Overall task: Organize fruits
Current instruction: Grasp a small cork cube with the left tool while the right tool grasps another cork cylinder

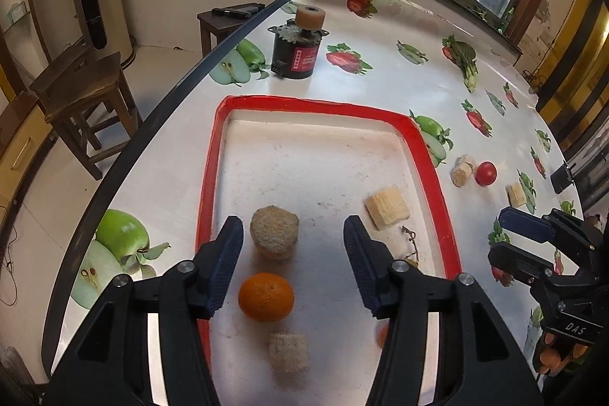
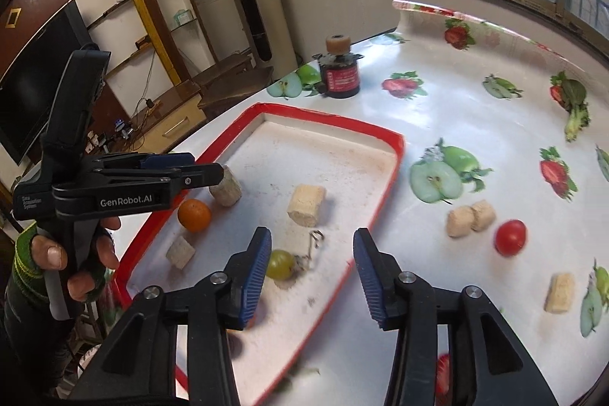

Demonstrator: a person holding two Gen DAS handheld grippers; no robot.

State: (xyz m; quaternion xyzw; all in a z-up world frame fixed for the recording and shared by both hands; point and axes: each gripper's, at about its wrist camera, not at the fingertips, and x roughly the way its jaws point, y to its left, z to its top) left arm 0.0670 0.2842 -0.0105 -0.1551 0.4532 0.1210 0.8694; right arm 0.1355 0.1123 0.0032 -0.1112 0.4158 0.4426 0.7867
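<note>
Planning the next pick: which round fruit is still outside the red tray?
The red tomato, lying on the tablecloth right of the tray beside two beige blocks. The orange and green grape lie inside the tray.

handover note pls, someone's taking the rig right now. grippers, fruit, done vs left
Left hand-held gripper: open, empty, above the tray.
Right hand-held gripper: open, empty, over the tray's right edge.
Done: orange and green grape lie in the tray, among beige blocks.
Left: red tomato sits on the tablecloth right of the tray, beside two beige blocks. Probably the right gripper's next pick.
</note>
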